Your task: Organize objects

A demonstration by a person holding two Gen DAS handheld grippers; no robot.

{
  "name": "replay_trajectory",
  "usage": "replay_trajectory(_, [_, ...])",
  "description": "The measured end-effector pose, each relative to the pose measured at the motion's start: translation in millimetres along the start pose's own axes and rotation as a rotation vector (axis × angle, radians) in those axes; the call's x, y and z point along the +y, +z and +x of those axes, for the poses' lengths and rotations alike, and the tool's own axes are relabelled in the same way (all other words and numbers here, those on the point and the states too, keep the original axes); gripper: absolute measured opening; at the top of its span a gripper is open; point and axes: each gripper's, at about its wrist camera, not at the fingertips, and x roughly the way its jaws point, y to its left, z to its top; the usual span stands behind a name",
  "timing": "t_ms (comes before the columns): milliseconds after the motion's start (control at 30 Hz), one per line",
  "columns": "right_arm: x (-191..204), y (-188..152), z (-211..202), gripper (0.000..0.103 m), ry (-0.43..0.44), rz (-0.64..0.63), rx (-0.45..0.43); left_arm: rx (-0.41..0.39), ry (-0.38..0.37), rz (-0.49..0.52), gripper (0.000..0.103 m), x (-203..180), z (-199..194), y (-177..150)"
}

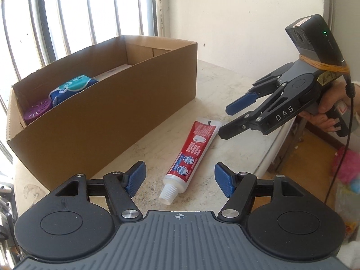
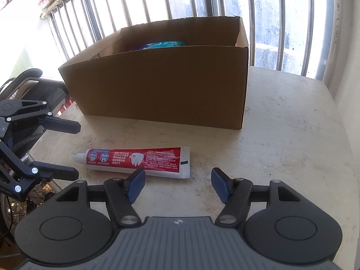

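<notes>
A red and white toothpaste tube lies flat on the pale stone table, its white cap toward my left gripper. My left gripper hovers open just short of the cap, nothing between its blue pads. My right gripper is open too, above the tube's crimped end. Behind the tube stands an open cardboard box holding a purple round container, a blue tissue pack and a white carton.
A barred window runs behind the box. The table edge drops off at the right in the left wrist view, with pink clutter on the floor. A black chair and wheel sit left of the table.
</notes>
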Motion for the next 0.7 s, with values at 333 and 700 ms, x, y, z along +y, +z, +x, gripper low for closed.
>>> replay_trajectory(333, [-22, -6, -6, 0.068, 0.045, 0.129, 0.012, 0.106, -0.084, 0.004, 0.041, 4, 33, -1])
replay_trajectory(700, [-26, -6, -10, 0.069, 0.069, 0.192, -0.004, 0.07, -0.031, 0.035, 0.026, -6, 24, -12])
